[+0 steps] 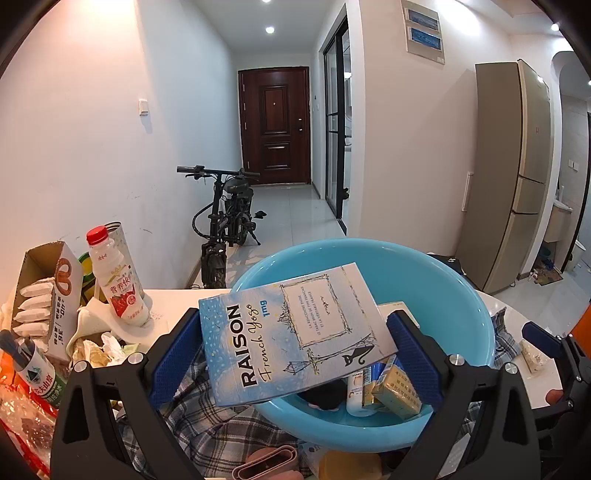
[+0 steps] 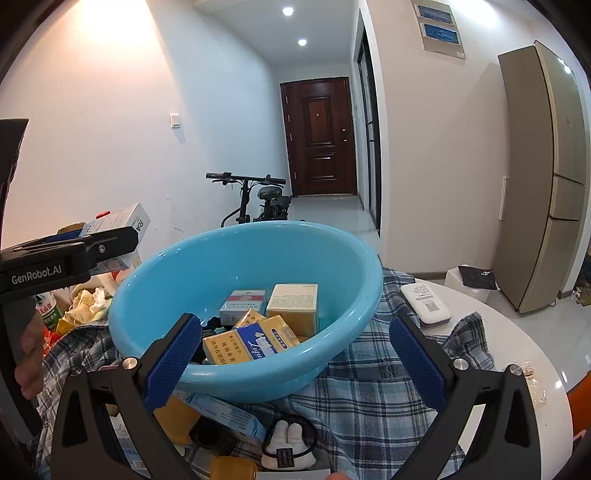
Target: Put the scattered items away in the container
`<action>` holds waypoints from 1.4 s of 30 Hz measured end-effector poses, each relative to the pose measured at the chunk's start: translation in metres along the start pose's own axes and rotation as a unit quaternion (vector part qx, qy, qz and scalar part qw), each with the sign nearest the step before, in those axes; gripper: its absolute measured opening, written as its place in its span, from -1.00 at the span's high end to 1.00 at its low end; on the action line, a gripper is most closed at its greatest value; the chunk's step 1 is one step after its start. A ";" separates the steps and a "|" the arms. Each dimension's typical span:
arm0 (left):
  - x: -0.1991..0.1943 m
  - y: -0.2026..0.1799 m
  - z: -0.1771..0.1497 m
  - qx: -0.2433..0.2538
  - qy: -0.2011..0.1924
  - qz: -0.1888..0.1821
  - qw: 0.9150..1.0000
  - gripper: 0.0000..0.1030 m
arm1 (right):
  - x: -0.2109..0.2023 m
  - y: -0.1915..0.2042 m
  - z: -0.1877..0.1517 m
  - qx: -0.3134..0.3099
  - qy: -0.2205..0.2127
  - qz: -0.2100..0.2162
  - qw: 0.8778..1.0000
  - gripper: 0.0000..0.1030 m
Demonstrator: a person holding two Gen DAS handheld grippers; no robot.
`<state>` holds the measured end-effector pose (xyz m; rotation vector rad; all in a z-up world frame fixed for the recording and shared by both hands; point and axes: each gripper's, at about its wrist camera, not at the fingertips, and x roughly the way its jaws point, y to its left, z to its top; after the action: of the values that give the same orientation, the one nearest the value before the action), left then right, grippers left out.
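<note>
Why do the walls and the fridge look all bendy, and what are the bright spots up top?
Left wrist view: the fisheye lens curves the fridge and darkens the corners; ceiling lights glare white. Right wrist view: the same bending, a warm glow on the upper left wall, and the blue basin stays sharp and evenly lit.

I read "RAISON French Yogo 1mg" on the blue carton [image 1: 291, 332] in my left hand-held gripper [image 1: 295, 354]; "GenRobot.AI" on that gripper's body in the right view; "Liqun" on a yellow pack [image 2: 251, 341] in the basin [image 2: 354, 314].
</note>
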<state>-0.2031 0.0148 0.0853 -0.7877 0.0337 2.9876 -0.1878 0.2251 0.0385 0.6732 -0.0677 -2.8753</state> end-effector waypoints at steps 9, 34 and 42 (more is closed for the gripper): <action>0.004 -0.005 -0.001 0.001 0.000 -0.010 1.000 -0.93 | -0.003 -0.006 0.001 0.015 -0.001 0.001 1.000 -1.00; 0.001 -0.004 -0.001 0.012 0.005 0.009 1.000 -0.99 | -0.003 -0.004 0.000 0.014 0.002 0.003 1.000 -1.00; -0.024 -0.009 -0.004 0.015 -0.004 0.018 1.000 -0.99 | -0.011 0.004 0.004 0.001 -0.002 0.015 1.000 -1.00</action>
<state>-0.1797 0.0228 0.0938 -0.7801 0.0914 3.0159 -0.1790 0.2230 0.0469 0.6606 -0.0815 -2.8492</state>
